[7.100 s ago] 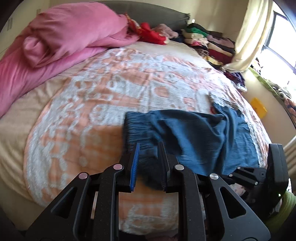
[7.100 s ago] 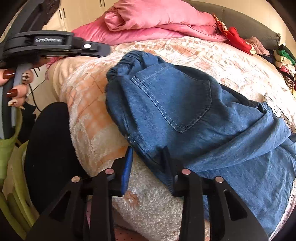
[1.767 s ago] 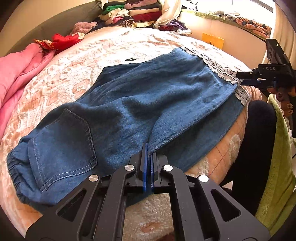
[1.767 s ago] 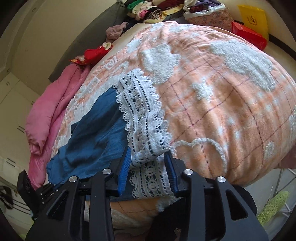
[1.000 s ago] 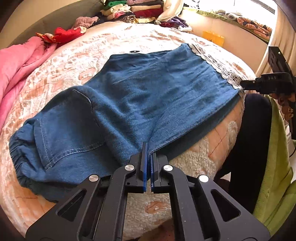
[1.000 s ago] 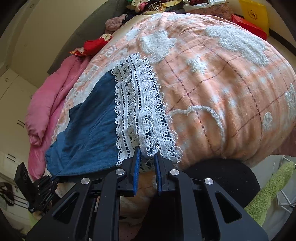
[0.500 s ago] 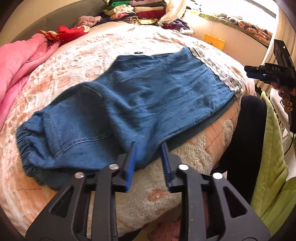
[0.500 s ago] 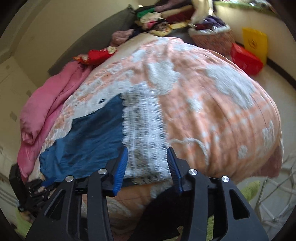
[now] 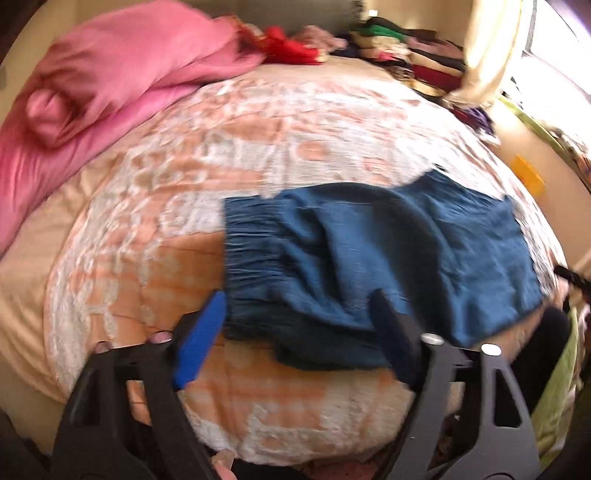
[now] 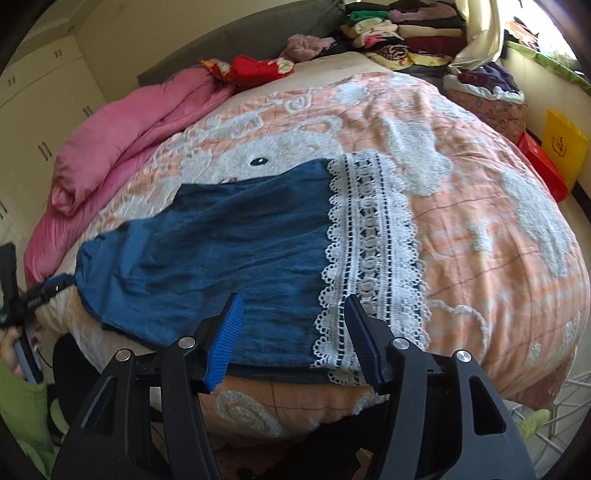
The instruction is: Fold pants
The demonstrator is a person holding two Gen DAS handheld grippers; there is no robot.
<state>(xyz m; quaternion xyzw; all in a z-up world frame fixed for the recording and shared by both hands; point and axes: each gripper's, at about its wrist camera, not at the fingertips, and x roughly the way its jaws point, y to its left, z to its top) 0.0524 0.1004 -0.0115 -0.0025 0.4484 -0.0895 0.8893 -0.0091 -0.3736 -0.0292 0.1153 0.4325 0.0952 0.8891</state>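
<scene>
Both tongs, left [image 9: 295, 325] and right [image 10: 293, 332], are opening, empty, above the pants [image 10: 221, 251].

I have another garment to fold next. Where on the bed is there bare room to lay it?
The peach-and-white bedspread is bare right of the blue denim pants and their white lace hem, and between the waistband and the pink quilt. The head of the bed is crowded with the stacked folded clothes and the red garment.

Motion blur smears the left wrist view; the pants [image 9: 388, 266] hide the blanket [image 9: 184, 177] beneath.
</scene>
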